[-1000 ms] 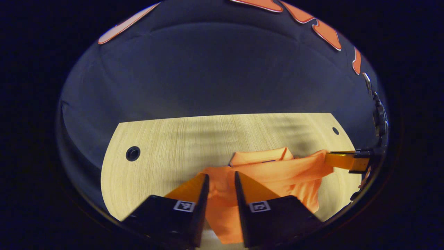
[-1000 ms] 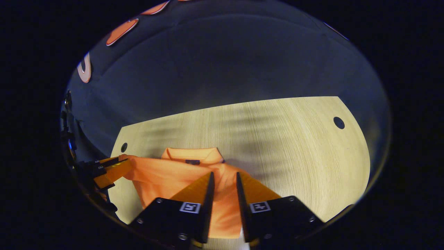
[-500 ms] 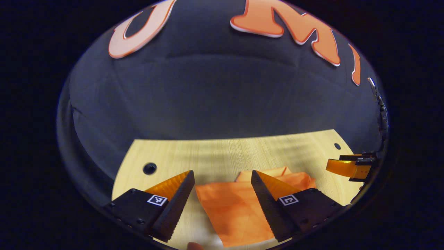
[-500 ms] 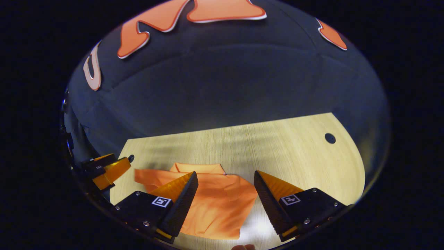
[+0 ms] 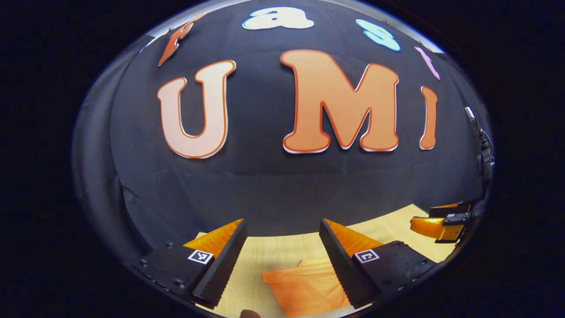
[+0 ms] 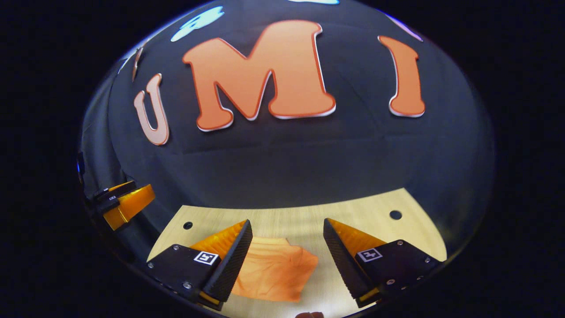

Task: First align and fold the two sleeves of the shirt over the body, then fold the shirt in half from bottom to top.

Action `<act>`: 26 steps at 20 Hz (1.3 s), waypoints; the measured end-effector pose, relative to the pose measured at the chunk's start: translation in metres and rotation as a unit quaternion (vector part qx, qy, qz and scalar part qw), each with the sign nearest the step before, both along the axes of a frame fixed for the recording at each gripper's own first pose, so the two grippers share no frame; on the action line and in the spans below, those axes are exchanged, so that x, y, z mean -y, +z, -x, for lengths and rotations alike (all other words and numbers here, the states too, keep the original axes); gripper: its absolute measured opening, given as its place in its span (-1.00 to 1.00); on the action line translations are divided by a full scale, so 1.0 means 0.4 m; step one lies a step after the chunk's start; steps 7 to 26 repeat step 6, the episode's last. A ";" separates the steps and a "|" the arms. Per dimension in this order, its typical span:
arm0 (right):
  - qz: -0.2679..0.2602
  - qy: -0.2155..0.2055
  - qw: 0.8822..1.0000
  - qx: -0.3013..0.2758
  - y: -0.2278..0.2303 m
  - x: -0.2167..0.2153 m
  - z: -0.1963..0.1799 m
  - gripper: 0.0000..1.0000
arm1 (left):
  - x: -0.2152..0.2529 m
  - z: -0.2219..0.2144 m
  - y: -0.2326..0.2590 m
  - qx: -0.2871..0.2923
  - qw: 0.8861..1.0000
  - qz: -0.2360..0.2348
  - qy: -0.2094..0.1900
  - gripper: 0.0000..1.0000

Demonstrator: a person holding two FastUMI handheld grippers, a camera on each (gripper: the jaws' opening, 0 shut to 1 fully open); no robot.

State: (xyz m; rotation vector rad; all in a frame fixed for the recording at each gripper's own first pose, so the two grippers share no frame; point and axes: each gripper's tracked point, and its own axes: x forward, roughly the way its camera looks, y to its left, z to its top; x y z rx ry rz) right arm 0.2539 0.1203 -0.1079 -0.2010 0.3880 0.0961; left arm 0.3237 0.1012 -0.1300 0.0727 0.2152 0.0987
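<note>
On the table [image 6: 353, 212], the folded shirt [image 6: 273, 269] lies free; left tool [image 5: 282, 260] and right tool [image 6: 287, 260] gape.

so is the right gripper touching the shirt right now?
Apart. The right gripper view shows the right gripper with jaws wide open and lifted, the orange shirt lying flat on the table between and below them.

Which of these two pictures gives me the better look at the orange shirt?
The right gripper view: the shirt lies on the table, showing between the open fingers. In the left gripper view a finger covers part of the shirt.
</note>
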 end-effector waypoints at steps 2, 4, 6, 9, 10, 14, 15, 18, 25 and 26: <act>0.004 0.012 1.000 0.018 0.048 -0.012 0.062 0.96 | 0.019 0.045 0.042 0.010 1.000 0.017 0.000 1.00; 0.000 0.029 0.999 0.013 0.075 -0.041 0.125 0.97 | 0.028 0.104 0.066 0.020 1.000 0.020 0.008 1.00; 0.000 0.041 0.999 0.017 0.100 -0.041 0.173 0.96 | 0.038 0.176 0.087 0.030 0.999 0.027 0.019 0.99; 0.000 0.041 0.999 0.017 0.100 -0.041 0.173 0.96 | 0.038 0.176 0.087 0.030 0.999 0.027 0.019 0.99; 0.000 0.041 0.999 0.017 0.100 -0.041 0.173 0.96 | 0.038 0.176 0.087 0.030 0.999 0.027 0.019 0.99; 0.000 0.041 0.999 0.017 0.100 -0.041 0.173 0.96 | 0.038 0.176 0.087 0.030 0.999 0.027 0.019 0.99; 0.000 0.041 0.999 0.017 0.100 -0.041 0.173 0.96 | 0.038 0.176 0.087 0.030 0.999 0.027 0.019 0.99; 0.000 0.041 0.999 0.017 0.100 -0.041 0.173 0.96 | 0.038 0.176 0.087 0.030 0.999 0.027 0.019 0.99; 0.000 0.041 0.999 0.017 0.100 -0.041 0.173 0.96 | 0.038 0.176 0.087 0.030 0.999 0.027 0.019 0.99; 0.000 0.041 0.999 0.017 0.100 -0.041 0.173 0.96 | 0.038 0.176 0.087 0.030 0.999 0.027 0.019 0.99</act>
